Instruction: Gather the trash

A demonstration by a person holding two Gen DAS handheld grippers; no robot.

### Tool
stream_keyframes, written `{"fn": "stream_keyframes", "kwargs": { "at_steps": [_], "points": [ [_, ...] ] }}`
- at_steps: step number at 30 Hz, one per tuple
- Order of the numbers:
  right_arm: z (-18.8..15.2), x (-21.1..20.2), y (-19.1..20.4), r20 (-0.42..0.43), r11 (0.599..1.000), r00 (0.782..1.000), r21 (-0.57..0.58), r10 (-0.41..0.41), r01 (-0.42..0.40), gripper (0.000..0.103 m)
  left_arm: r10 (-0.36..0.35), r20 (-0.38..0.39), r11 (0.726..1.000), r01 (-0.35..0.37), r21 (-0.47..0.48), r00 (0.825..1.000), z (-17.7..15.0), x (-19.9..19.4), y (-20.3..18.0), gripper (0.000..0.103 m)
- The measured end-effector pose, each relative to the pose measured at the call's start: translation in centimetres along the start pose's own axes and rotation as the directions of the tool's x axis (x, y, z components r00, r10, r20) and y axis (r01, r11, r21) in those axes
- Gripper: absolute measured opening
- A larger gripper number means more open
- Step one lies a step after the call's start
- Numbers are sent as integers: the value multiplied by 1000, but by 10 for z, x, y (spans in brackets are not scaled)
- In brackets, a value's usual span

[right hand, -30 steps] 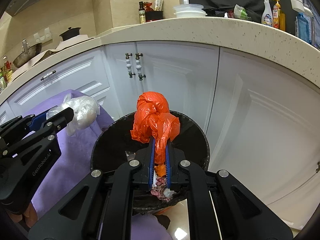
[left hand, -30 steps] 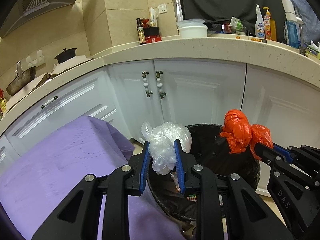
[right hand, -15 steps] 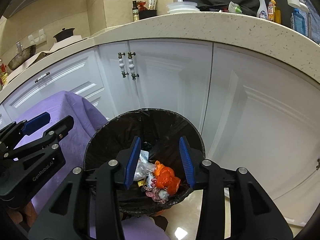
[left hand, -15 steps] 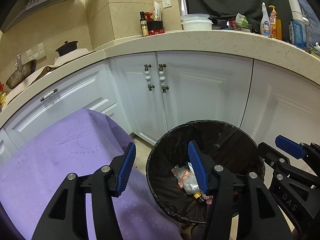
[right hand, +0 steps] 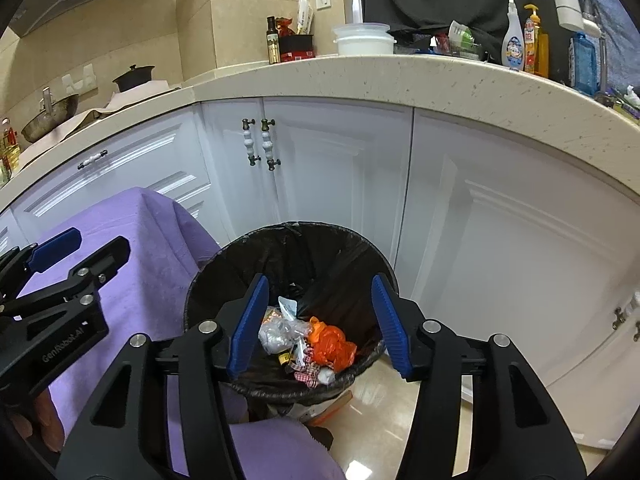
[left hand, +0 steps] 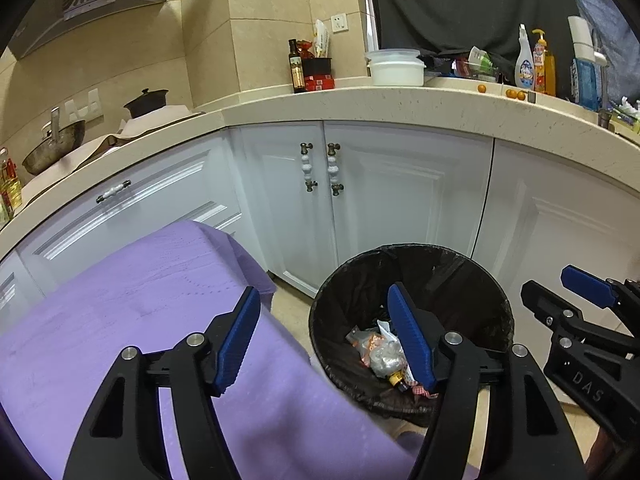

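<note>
Both the left gripper (left hand: 324,336) and right gripper (right hand: 318,322), jaws just spread and empty, hung over the black-lined bin (right hand: 208,280) at lower centre, where the orange bag (right hand: 332,342) and clear bag (right hand: 276,330) lay dropped, more trash presumably to fetch next.

floor (right hand: 384,408): black-lined trash bin (right hand: 240,252) | purple cloth (right hand: 160,232) beside

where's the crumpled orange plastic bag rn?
Right wrist view: the crumpled orange plastic bag lies at the bottom of the black-lined round trash bin, right of the clear plastic bag, below the open right tongs.
</note>
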State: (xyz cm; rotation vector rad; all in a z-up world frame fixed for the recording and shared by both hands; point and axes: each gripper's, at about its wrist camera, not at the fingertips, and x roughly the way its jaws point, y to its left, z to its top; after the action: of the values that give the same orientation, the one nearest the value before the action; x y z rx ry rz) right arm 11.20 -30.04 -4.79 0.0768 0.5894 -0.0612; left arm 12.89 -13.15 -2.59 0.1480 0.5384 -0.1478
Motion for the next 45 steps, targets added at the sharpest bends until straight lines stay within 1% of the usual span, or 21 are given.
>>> {"fn": "stream_keyframes", "kwargs": {
  "at_steps": [8, 10, 11, 13, 14, 21, 23, 31, 32, 33, 34, 45],
  "points": [
    [-15, -32, 8, 4, 1000, 1000, -15, 5, -5, 54, -4, 20, 1000, 4, 2, 1000, -16, -35, 12, 68],
    [-19, -40, 10, 5, 1000, 1000, -15, 5, -5, 54, -3, 29, 1000, 3, 2, 1000, -22, -45, 15, 71],
    [-20, -44, 11, 6, 1000, 1000, -13, 7, -7, 55, -4, 31, 1000, 4, 3, 1000, -23, -49, 16, 72],
    [-25, -52, 13, 11, 1000, 1000, -13, 6, -6, 62, -5, 30, 1000, 5, 4, 1000, -28, -56, 18, 72],
    [-27, -58, 14, 18, 1000, 1000, -16, -2, 2, 63, -7, 29, 1000, 7, 1, 1000, -30, -60, 19, 72],
    [-35, -86, 23, 42, 999, 999, -33, -2, 3, 64, -3, 35, 999, 4, -32, 999, -40, -84, 29, 73],
    [-38, -94, 25, 52, 999, 999, -38, -1, 3, 65, 8, 39, 999, -6, -42, 999, -43, -90, 33, 74],
    [-47, -116, 34, 75, 999, 997, -52, -7, 11, 66, 47, 42, 997, -45, -59, 998, -53, -104, 41, 74],
    [-48, -118, 34, 79, 999, 997, -51, -9, 13, 67, 50, 43, 997, -47, -61, 998, -54, -106, 42, 74],
    [-49, -121, 35, 84, 999, 996, -49, -11, 15, 71, 52, 46, 997, -49, -65, 998, -55, -108, 43, 74],
    [-49, -122, 35, 88, 999, 996, -50, -13, 18, 72, 54, 49, 996, -50, -69, 997, -55, -110, 43, 74],
    [-48, -134, 37, 119, 998, 993, -60, -24, 32, 72, 53, 74, 996, -48, -75, 996, -54, -121, 45, 75]
  ]
}}
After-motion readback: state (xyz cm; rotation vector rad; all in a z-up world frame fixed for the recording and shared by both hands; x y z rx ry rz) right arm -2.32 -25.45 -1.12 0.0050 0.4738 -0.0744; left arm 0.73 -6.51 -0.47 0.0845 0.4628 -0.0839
